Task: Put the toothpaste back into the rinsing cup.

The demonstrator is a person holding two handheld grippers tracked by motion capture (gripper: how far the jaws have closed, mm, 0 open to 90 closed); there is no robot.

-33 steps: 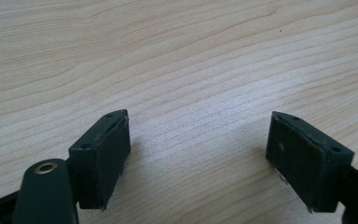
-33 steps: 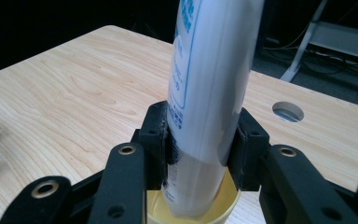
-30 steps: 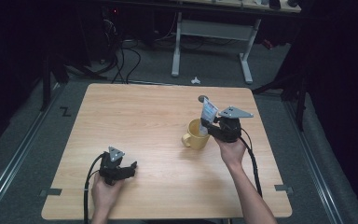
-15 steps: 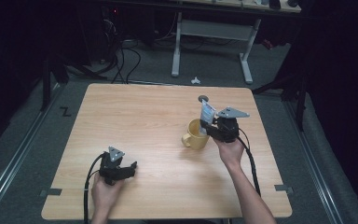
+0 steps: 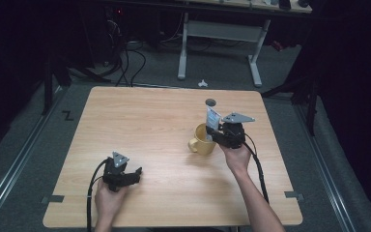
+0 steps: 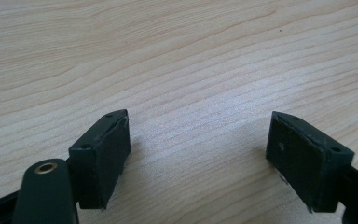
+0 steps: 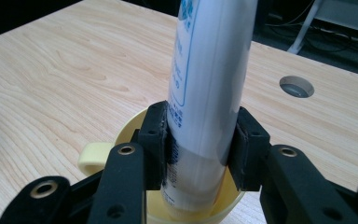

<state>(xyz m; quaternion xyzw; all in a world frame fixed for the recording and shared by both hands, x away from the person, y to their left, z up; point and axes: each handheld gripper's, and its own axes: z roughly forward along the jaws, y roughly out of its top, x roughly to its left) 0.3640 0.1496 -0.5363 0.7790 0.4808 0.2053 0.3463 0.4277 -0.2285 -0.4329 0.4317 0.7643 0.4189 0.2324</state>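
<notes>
High view: right tool [image 5: 214, 135] clamps upright tube [image 5: 213, 117] over mug [image 5: 203, 140].

Hidden and cut-off parts

In the right gripper view the white tube [image 7: 209, 88] runs off the top edge, its lower end sinks inside the yellow mug [image 7: 121, 154], and its blue print is too blurred to read; the mug's base is cut by the bottom edge.

Table [image 5: 140, 130]: pale wood with darker wavy grain. Mug [image 7: 121, 140]: pale yellow. Tube [image 7: 209, 93]: white with blue print. Left gripper [image 6: 198, 161] and right gripper [image 7: 200, 149]: black pads, brass-coloured rivets. Floor [image 5: 38, 140]: grey carpet. Cables [image 5: 125, 63]: black.
</notes>
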